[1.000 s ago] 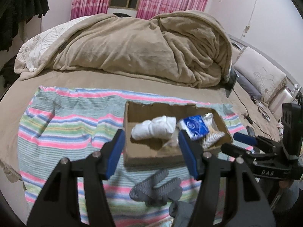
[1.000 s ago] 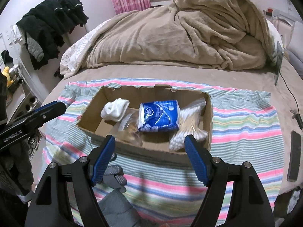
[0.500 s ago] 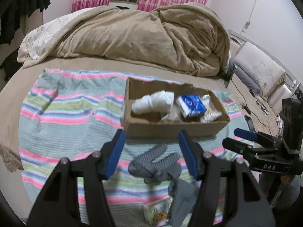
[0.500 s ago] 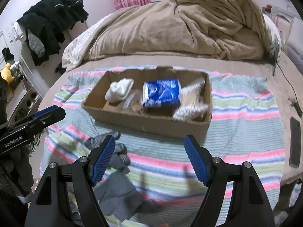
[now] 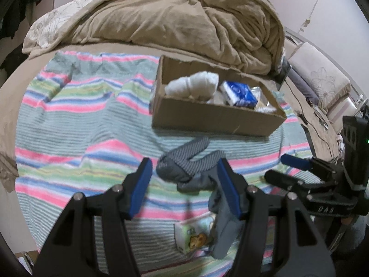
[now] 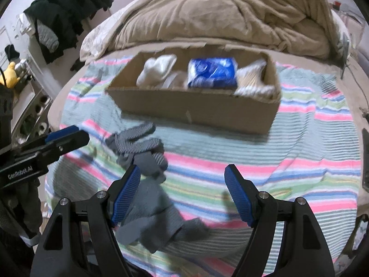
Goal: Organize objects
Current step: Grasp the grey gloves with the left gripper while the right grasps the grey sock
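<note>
Risk I see: grey socks (image 5: 184, 164) lie tangled in a heap on the striped blanket (image 5: 69, 120), just before the cardboard box (image 5: 214, 115), so I may snag several. Top sock's long axis points toward the box. Left gripper (image 5: 184, 189) and right gripper (image 6: 182, 194) both gape wide, holding nothing.

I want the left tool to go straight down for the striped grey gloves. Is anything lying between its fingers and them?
Nothing visible does. The left tool is open, and the striped grey gloves lie uncovered on the striped blanket just ahead, short of the cardboard box.
</note>
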Motion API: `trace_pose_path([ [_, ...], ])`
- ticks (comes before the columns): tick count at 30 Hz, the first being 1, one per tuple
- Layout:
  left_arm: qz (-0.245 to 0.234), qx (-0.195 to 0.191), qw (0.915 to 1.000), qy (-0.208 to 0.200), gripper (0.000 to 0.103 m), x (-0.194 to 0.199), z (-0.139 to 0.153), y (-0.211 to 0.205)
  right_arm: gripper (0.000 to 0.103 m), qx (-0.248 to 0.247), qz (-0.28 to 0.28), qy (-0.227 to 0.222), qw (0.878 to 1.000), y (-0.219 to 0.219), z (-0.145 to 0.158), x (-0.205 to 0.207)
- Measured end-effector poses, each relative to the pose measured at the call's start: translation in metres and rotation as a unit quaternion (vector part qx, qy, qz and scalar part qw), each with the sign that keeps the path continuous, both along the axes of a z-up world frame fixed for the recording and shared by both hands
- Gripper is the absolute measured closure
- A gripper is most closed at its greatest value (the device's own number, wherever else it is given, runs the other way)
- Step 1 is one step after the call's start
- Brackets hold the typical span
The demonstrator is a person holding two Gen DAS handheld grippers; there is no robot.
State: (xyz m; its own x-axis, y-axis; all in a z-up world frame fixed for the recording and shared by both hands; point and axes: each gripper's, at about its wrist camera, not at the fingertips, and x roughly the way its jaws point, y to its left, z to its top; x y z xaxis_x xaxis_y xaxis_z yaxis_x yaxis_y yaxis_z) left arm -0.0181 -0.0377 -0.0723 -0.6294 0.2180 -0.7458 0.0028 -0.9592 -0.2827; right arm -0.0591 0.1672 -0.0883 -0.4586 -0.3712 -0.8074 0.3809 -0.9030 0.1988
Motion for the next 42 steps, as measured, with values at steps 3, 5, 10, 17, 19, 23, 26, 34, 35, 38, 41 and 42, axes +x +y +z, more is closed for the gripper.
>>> trace_pose_path([
  [3,-0.001,0.004,1.0,-0.006,0.043,0.003,-0.007,-0.001,0.025,0.007,0.013,-0.012,1.0,-0.008,-0.011,0.005],
  [5,-0.003,0.007,0.9999,-0.012,0.043,0.005,-0.013,-0.002,0.025,0.011,0.019,-0.02,1.0,-0.013,-0.019,0.006],
  [10,-0.007,0.014,0.9995,-0.026,0.043,0.007,-0.026,-0.006,0.025,0.02,0.03,-0.04,0.999,-0.024,-0.036,0.009],
  [17,-0.008,0.021,0.999,-0.039,0.043,0.008,-0.039,-0.012,0.027,0.035,0.049,-0.069,0.996,-0.037,-0.058,0.009],
  [19,-0.009,0.022,0.9988,-0.042,0.043,0.008,-0.042,-0.013,0.03,0.037,0.053,-0.077,0.995,-0.039,-0.062,0.008],
  [23,-0.013,0.021,0.9987,-0.046,0.043,0.007,-0.046,-0.009,0.05,0.022,0.067,-0.088,0.994,-0.04,-0.067,0.009],
  [26,-0.017,0.019,0.9985,-0.047,0.043,0.005,-0.047,-0.007,0.058,0.018,0.079,-0.086,0.993,-0.04,-0.067,0.01],
  [34,-0.028,0.011,0.9981,-0.054,0.043,-0.001,-0.049,0.003,0.068,-0.011,0.079,-0.081,0.994,-0.023,-0.058,0.007],
  [35,-0.029,0.011,0.9981,-0.054,0.043,-0.002,-0.049,0.005,0.068,-0.012,0.075,-0.077,0.994,-0.019,-0.055,0.006],
  [38,-0.034,0.007,0.9978,-0.056,0.043,-0.007,-0.05,0.011,0.068,-0.011,0.065,-0.061,0.996,-0.01,-0.046,0.004],
  [41,-0.039,0.003,0.9976,-0.058,0.043,-0.013,-0.051,0.018,0.068,-0.012,0.048,-0.047,0.998,0.001,-0.04,0.0],
  [42,-0.041,0.002,0.9974,-0.059,0.043,-0.016,-0.052,0.02,0.068,-0.012,0.042,-0.044,0.998,0.006,-0.037,-0.004],
])
